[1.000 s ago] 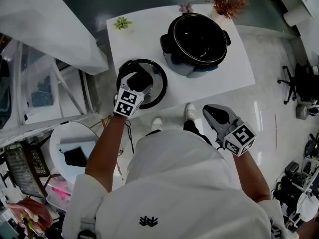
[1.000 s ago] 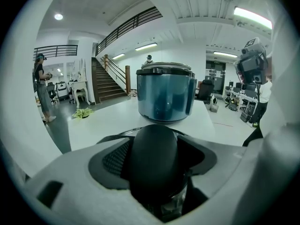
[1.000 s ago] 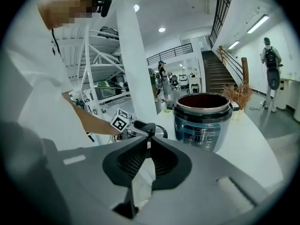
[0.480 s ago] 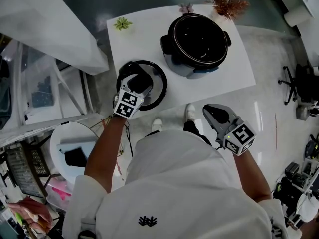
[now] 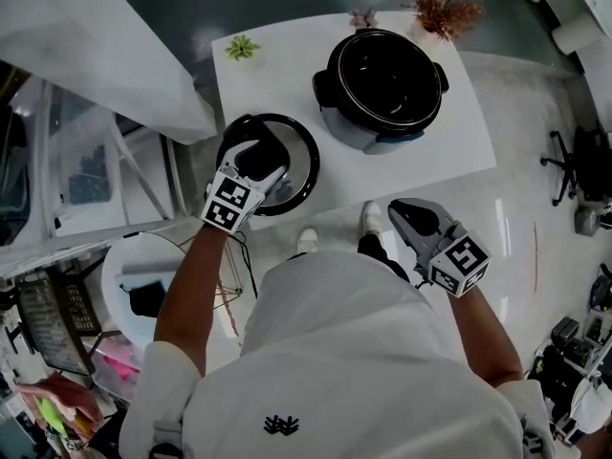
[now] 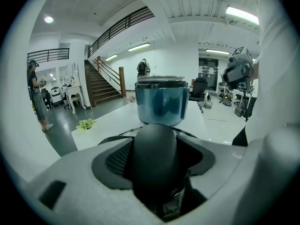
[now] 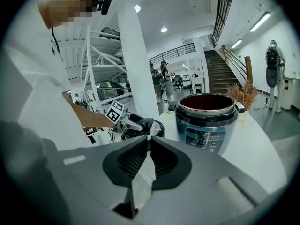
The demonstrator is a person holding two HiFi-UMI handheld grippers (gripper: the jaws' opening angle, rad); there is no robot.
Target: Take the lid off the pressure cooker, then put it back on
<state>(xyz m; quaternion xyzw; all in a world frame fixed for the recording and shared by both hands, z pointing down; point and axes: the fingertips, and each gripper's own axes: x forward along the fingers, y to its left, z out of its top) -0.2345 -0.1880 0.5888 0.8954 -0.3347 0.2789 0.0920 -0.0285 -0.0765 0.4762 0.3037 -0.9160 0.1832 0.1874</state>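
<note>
The open pressure cooker [image 5: 382, 79] stands on the white table [image 5: 287, 75], its dark pot empty; it also shows in the left gripper view [image 6: 161, 104] and the right gripper view [image 7: 206, 121]. The round black lid [image 5: 304, 165] is at the table's near left corner. My left gripper [image 5: 256, 161] is shut on the lid's black knob [image 6: 154, 149], which fills the gap between the jaws. My right gripper [image 5: 406, 213] hangs off the table's near edge by my waist, jaws together and empty [image 7: 147, 146]. From there I see the lid [image 7: 152, 125] under the left gripper [image 7: 133, 122].
A small green plant [image 5: 241, 48] sits at the table's far left corner and a dried reddish plant [image 5: 442, 6] at the far right. An office chair [image 5: 574, 161] stands on the floor to the right. A white round stand [image 5: 134, 275] is at the left.
My left gripper has settled on the lid's knob and drifted slightly left and up with the lid. The right gripper has stayed put.
</note>
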